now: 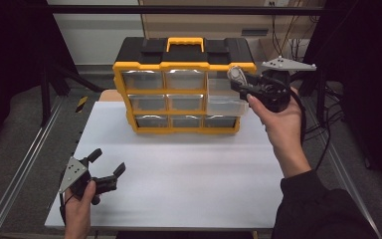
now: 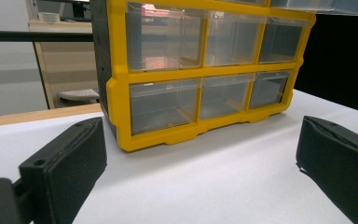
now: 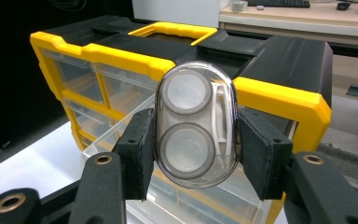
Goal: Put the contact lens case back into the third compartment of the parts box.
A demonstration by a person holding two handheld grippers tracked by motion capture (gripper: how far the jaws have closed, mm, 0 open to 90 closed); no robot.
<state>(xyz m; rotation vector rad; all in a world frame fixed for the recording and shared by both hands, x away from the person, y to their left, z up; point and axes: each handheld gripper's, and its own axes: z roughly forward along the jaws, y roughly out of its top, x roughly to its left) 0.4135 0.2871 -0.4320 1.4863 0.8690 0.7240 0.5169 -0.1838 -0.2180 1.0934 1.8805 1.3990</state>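
Gripping a clear oval case point(image 3: 196, 125) upright between its pads, the right claw point(image 1: 242, 82) is hovering over the organizer's point(image 1: 184, 84) pulled-out drawer point(image 1: 225, 105) — seemingly to drop it in — while the left claw point(image 1: 108, 165) is waiting released above the tabletop point(image 1: 179, 169).

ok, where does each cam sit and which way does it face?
High view: above the person's side, looking forward and down at the table; both forearms, left gripper, right gripper.
Left gripper view: low, facing the organizer; own open jaws.
Right gripper view: raised, own jaws clamping a clear case.
All share the organizer.
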